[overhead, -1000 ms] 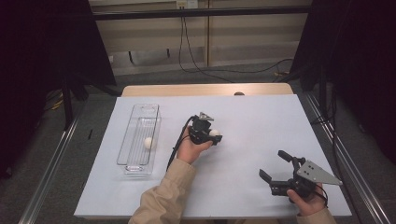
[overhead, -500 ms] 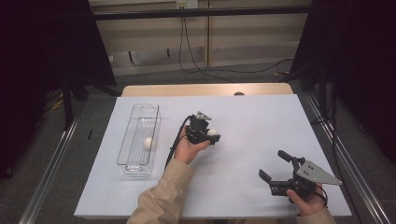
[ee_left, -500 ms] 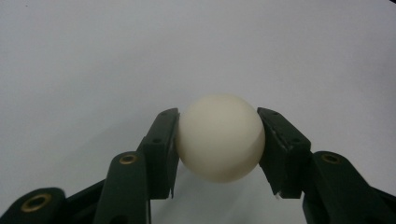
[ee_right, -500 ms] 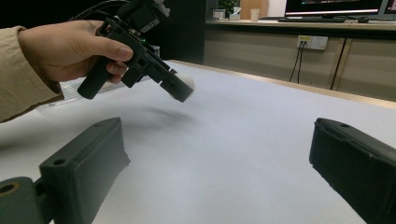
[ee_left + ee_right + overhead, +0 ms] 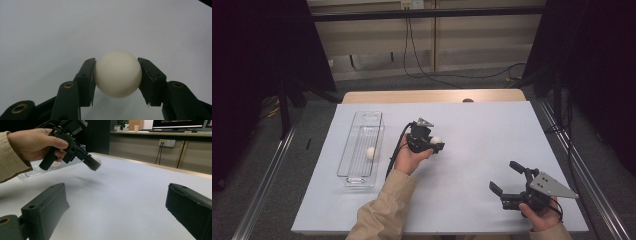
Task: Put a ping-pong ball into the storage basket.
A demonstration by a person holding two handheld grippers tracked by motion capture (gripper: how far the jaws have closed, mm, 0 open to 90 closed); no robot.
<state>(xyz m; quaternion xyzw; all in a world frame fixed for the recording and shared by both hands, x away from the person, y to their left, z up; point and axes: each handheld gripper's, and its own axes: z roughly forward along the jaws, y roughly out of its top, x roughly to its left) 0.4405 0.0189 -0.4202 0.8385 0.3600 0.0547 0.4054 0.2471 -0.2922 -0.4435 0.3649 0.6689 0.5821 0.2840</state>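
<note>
White ball (image 5: 117, 73) pinched between the two black jaws of the left tool (image 5: 428, 142), pads pressed flat on either side of it. Held clear above the pale worktop (image 5: 492, 130), near the middle, somewhat toward the left edge; faint shadow on the surface beneath in the right gripper view. Left hand (image 5: 408, 159) wrapped round the tool's grip, tan sleeve (image 5: 384, 210) coming in from the near edge.

Second white ball (image 5: 371, 153) resting inside the clear plastic tray (image 5: 353, 172), long and narrow, lying lengthwise close to the left edge of the worktop, well apart from the held ball.

Right tool (image 5: 502, 179) near the near right corner, jaws spread wide with nothing between them, bare surface visible through the gap. Grey three-cornered plate on its top, right hand (image 5: 539, 215) gripping it from below. Well apart from the left tool and from the tray.
</note>
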